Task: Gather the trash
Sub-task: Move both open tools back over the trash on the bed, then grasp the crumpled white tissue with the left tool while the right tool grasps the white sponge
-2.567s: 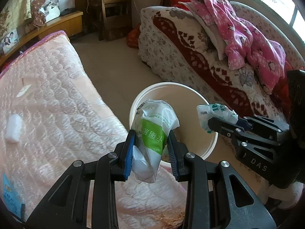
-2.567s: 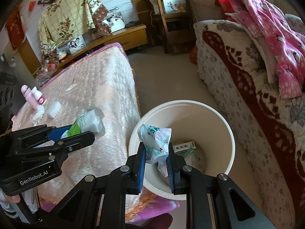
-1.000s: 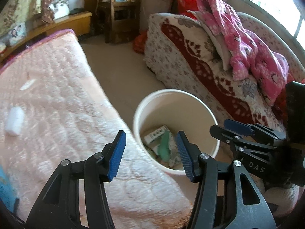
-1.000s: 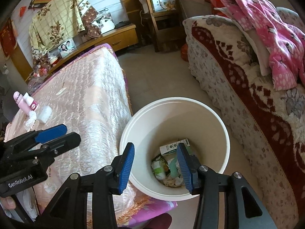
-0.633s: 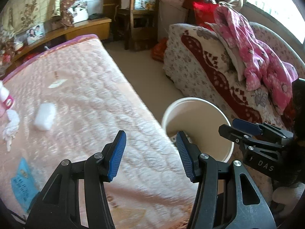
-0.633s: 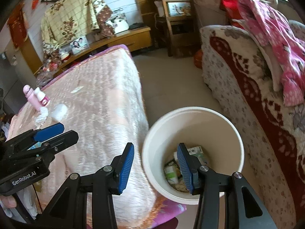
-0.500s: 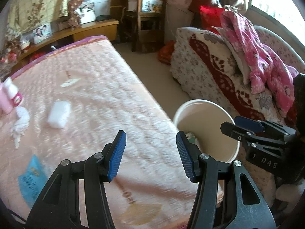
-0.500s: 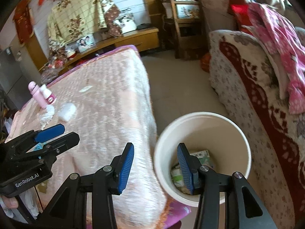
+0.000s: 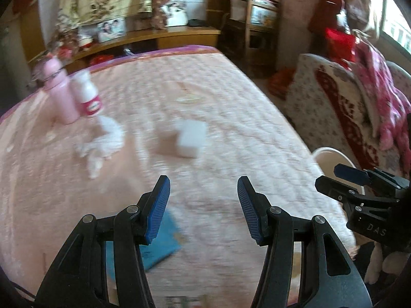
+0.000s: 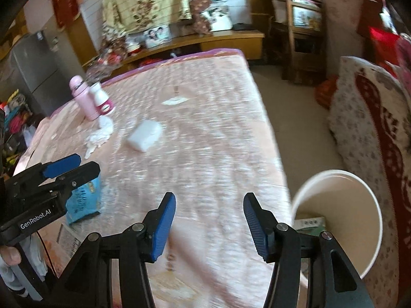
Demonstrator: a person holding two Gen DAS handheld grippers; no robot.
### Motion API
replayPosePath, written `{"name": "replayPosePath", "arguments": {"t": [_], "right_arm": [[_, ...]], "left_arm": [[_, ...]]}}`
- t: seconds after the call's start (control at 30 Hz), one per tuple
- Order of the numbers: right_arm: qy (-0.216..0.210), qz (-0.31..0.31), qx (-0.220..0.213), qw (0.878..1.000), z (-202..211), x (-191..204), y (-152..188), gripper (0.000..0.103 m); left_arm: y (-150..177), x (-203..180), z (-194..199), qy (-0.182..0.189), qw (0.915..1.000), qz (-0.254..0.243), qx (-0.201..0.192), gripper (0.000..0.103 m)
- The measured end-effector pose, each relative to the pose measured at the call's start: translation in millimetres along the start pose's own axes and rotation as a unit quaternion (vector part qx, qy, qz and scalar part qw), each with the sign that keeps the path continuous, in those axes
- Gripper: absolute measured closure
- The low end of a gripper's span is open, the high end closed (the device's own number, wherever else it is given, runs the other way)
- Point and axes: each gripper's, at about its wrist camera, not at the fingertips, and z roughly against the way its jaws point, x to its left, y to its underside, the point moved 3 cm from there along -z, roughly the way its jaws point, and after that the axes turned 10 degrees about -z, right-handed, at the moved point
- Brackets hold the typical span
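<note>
My left gripper (image 9: pixel 203 192) hangs open and empty over the pink quilted bed (image 9: pixel 231 118). Ahead of it lie a white packet (image 9: pixel 191 138) and a crumpled white tissue (image 9: pixel 102 141); a blue packet (image 9: pixel 159 243) lies under its left finger. My right gripper (image 10: pixel 209 205) is over the bed's near edge, its jaws opening with nothing between them. The white bin (image 10: pixel 339 220) stands on the floor to its right, with trash inside. The right wrist view also shows the white packet (image 10: pixel 145 134), the tissue (image 10: pixel 99 134) and the blue packet (image 10: pixel 83 200).
A pink bottle (image 10: pixel 82 97) and a white bottle with a pink label (image 10: pixel 101 98) stand at the bed's far left. A paper scrap (image 10: pixel 174 100) lies farther back. A patterned sofa (image 10: pixel 372 118) flanks the bin. A wooden shelf (image 10: pixel 205 41) lines the back wall.
Both grippers let their packets go into the bin, then swung left from above it to over the bed. The right jaws stand a little wider than before.
</note>
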Motion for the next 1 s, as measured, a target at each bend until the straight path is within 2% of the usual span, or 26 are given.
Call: {"name": "replayPosePath", "arguments": {"t": [0.27,0.53,0.6,0.77,0.87,1.0], "right_arm": [[-0.021,0.017,0.026,0.999,-40,53,-7,0.049],[-0.031,0.023,0.041,0.998,-72,88,-16,0.049],[-0.031,0.023,0.044,0.998,-78,92,-18,0.049],[-0.032,0.013,0.050,0.998,-97,99,-31,0.048],[-0.034,0.001,0.051,0.998,-111,102,-41,0.039],[-0.036,-0.009,0.059,0.998,-132,107,-53,0.039]], "left_arm": [[17,72,-6,-0.041,0.9985,0.034,0.011,0.050],[26,116,-18,-0.061,0.9968,0.050,0.015,0.050],[27,123,-21,-0.053,0.9971,0.053,0.012,0.050],[18,143,-40,0.002,0.9975,0.071,0.007,0.050],[8,154,-53,0.019,0.9966,0.080,0.006,0.045],[-3,169,-75,0.023,0.9955,0.092,0.006,0.044]]}}
